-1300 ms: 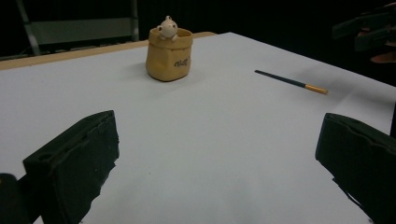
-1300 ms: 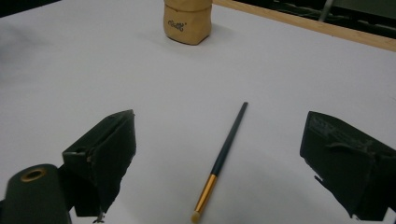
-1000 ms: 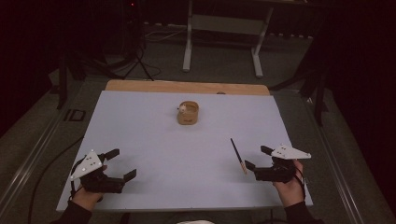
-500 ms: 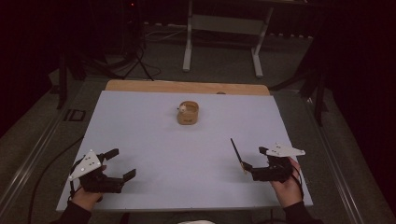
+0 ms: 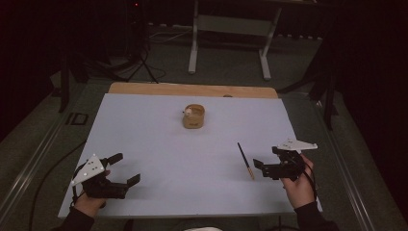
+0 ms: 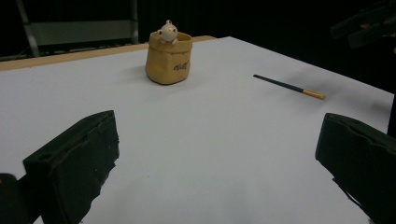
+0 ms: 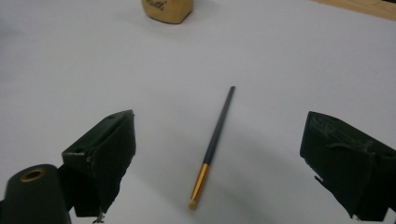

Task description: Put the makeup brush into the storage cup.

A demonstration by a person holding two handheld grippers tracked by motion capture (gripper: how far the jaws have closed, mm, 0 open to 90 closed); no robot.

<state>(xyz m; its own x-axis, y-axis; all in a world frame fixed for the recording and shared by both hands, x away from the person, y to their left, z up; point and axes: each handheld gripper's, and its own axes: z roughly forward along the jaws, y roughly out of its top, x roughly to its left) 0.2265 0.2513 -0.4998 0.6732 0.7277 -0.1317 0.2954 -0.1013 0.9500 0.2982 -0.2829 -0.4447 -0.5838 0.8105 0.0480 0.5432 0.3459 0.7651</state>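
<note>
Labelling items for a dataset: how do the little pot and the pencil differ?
The pot stands upright; the pencil lies flat. The pot is squat, tan and holds a small white figure; the pencil is thin, dark, with a gold end. The pot sits mid-table, the pencil between the right gripper's open jaws. Both rest on the white table.

Pot cut off by top edge of the right gripper view, only its base showing. Lettering on pot too small to read. Other gripper dark, clipped at upper right corner.
</note>
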